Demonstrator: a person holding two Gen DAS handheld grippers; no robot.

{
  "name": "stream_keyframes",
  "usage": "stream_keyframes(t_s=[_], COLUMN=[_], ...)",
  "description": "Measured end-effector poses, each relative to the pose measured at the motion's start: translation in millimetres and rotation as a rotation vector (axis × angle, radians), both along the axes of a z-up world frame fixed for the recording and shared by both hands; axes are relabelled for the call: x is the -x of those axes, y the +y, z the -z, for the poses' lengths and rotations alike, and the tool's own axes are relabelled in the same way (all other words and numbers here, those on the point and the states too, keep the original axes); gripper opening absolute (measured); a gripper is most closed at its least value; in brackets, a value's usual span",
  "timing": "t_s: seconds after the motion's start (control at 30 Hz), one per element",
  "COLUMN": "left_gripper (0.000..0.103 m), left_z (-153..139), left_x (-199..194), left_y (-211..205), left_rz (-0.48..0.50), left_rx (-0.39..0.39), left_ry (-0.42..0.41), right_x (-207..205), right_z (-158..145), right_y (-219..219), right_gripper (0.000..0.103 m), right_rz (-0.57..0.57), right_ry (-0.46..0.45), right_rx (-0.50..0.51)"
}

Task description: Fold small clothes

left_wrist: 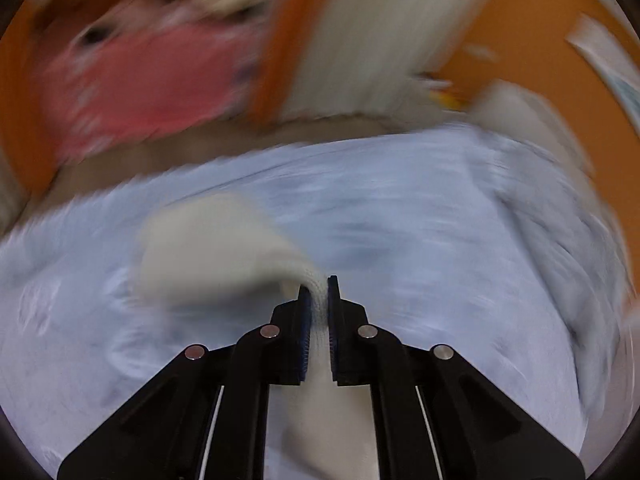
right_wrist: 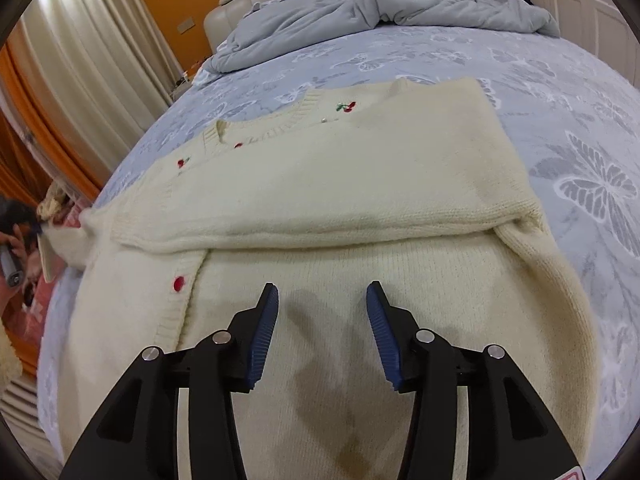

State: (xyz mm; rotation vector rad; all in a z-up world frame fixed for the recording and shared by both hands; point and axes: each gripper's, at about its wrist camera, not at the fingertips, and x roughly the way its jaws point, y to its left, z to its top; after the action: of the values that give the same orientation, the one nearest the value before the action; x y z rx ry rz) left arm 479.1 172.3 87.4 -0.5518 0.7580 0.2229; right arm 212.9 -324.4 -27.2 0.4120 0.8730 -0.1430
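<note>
Butterfly-print bed (right_wrist: 560, 128), cream cardigan (right_wrist: 320, 200), its sleeve (left_wrist: 208, 240) in left claw (left_wrist: 318, 300).

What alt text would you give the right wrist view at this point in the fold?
A cream knit cardigan with red buttons and cherry embroidery lies on a blue butterfly-print bedsheet, one part folded across its middle. The right hand-held gripper hovers open above the near part. A crumpled grey duvet lies at the far end of the bed.

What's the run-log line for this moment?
left gripper: shut on cardigan sleeve | right gripper: open above cardigan | bed
</note>
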Motion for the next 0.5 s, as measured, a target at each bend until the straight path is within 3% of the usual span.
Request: stream_keyframes(t_s=[0.07, 0.2, 0.3, 0.37, 0.43, 0.5], left_gripper=[0.006, 0.007, 0.011, 0.014, 0.032, 0.048], left_z=[-40, -67, -27, 20, 52, 72], left_x=[16, 65, 93, 107, 115, 120], left_y=[-72, -203, -283, -317, -324, -306], left_rz=[0.206, 0.556, 0.744, 0.817, 0.828, 0.783], left_rx=[-0.023, -0.069, -0.029, -0.014, 0.021, 0.1], left_ry=[-0.105, -0.203, -0.093, 0.036, 0.105, 0.117], right_x=[1, 5, 8, 9, 9, 8], right_z=[-4, -13, -20, -22, -22, -23], right_y=[-6, -18, -30, -37, -45, -52], right_gripper=[0.046, 0.047, 0.051, 0.054, 0.056, 0.057], right_rz=[0.019, 0.052, 0.07, 0.081, 0.097, 0.107], right_ry=[-0.007, -0.032, -0.055, -0.064, -0.064, -0.063], right_rx=[-0.023, -0.046, -0.054, -0.063, -0.071, -0.081])
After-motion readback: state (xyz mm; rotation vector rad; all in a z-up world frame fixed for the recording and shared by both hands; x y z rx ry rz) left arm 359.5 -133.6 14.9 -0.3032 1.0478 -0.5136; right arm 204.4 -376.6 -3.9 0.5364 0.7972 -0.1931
